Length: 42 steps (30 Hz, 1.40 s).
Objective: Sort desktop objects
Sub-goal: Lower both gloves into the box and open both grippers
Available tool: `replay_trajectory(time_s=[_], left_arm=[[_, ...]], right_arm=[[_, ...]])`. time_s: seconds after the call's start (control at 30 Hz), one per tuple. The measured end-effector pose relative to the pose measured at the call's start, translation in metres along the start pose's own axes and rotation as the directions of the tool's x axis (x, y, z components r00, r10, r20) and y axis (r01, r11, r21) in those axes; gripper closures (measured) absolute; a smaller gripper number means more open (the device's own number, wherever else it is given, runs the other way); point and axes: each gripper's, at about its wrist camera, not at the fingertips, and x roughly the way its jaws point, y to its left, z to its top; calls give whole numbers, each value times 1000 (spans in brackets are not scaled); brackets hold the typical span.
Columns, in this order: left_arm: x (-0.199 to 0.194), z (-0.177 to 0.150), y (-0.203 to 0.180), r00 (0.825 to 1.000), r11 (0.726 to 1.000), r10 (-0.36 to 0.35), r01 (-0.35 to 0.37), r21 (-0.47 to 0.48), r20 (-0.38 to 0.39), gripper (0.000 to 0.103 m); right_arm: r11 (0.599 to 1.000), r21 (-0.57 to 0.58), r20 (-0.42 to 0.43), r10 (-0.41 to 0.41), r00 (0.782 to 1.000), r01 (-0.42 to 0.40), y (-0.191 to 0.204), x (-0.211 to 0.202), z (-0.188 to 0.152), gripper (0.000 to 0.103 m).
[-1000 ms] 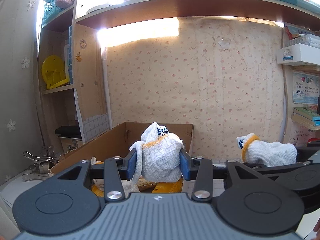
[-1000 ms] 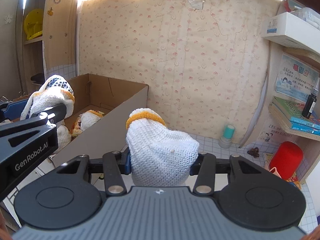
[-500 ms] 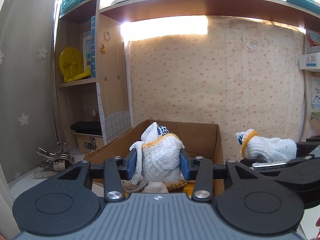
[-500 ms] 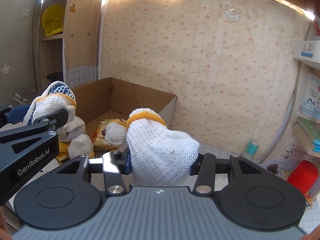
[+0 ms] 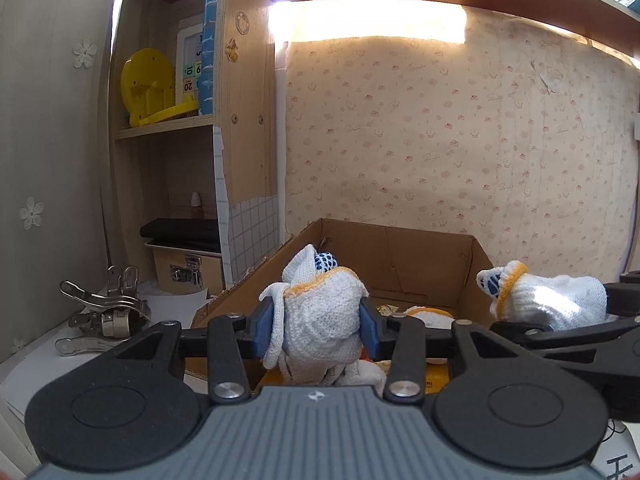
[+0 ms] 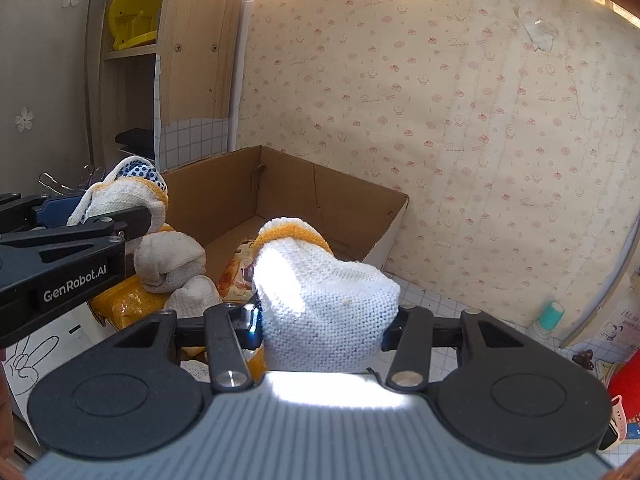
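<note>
A rolled white knit glove with a yellow cuff point(image 5: 324, 304) sits between the blue pads of my left gripper point(image 5: 316, 330), which is shut on it above the near end of an open cardboard box point(image 5: 420, 256). My right gripper point(image 6: 324, 320) holds a second rolled white glove point(image 6: 320, 280) over the same box point(image 6: 320, 188). Its jaws are opening, with the pads still touching the glove. In the right wrist view the left gripper point(image 6: 100, 216) and its glove point(image 6: 128, 188) are at the left. Inside the box lie other glove bundles point(image 6: 168, 256) and yellow packets point(image 6: 124, 300).
Metal clips point(image 5: 100, 312) lie on the white desk left of the box. Behind them stands a shelf unit with a small latched case point(image 5: 188, 272) and a yellow plastic stand point(image 5: 148, 88). A teal-capped bottle point(image 6: 550, 316) and a red object point(image 6: 628, 376) are to the right.
Both grippers have carried their gloves leftward, side by side. The box now lies below them, and its contents show under the right gripper. Both gloves stay between the pads.
</note>
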Motion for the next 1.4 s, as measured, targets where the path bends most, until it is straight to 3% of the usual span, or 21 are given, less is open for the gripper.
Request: replay_trajectory(time_s=[0.47,1.4], left_arm=[[17,-1,7,1000,1000,0,0,11,-14,57],[42,4,5,999,1000,25,-25,7,-39,57]], right_arm=[[999,2,25,42,999,-42,4,21,18,55],[995,-21,-2,94,996,-94,19,53,35,55]])
